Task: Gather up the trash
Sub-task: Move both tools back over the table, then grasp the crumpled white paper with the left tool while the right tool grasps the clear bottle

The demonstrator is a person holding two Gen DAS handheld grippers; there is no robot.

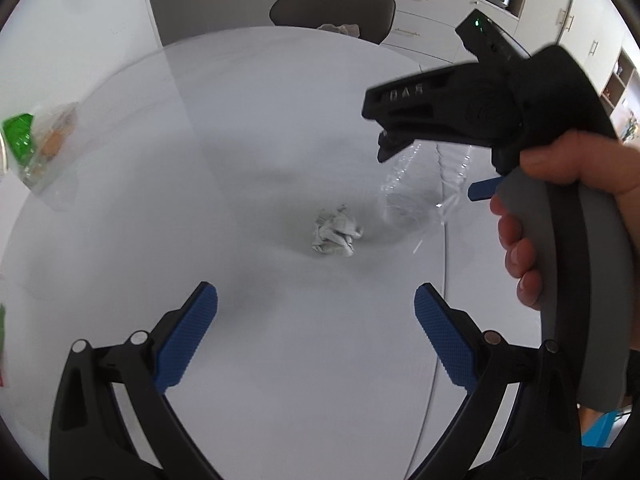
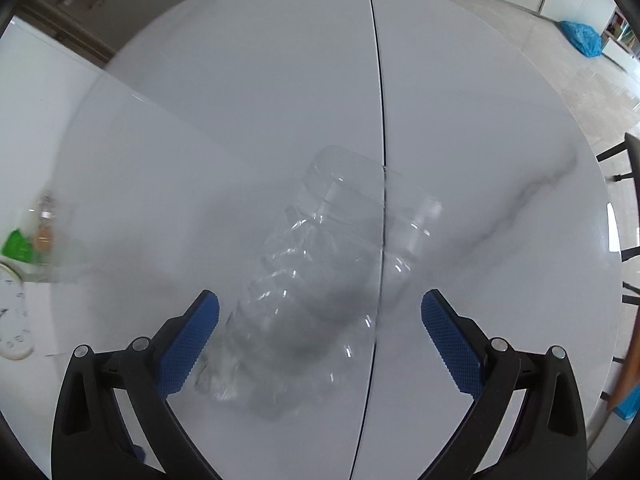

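Observation:
A crumpled white paper ball lies on the white round table, ahead of my open left gripper. To its right lies a crushed clear plastic bottle, on its side across the table seam. In the right wrist view the bottle fills the space ahead of and between the blue pads of my open right gripper, which hovers over it. The left wrist view shows the right gripper from the side, held by a hand, its tip just above the bottle.
A clear bag with green and orange contents sits at the table's left edge, also seen as a bag in the right wrist view. A brown chair stands behind the table. A blue bag lies on the floor.

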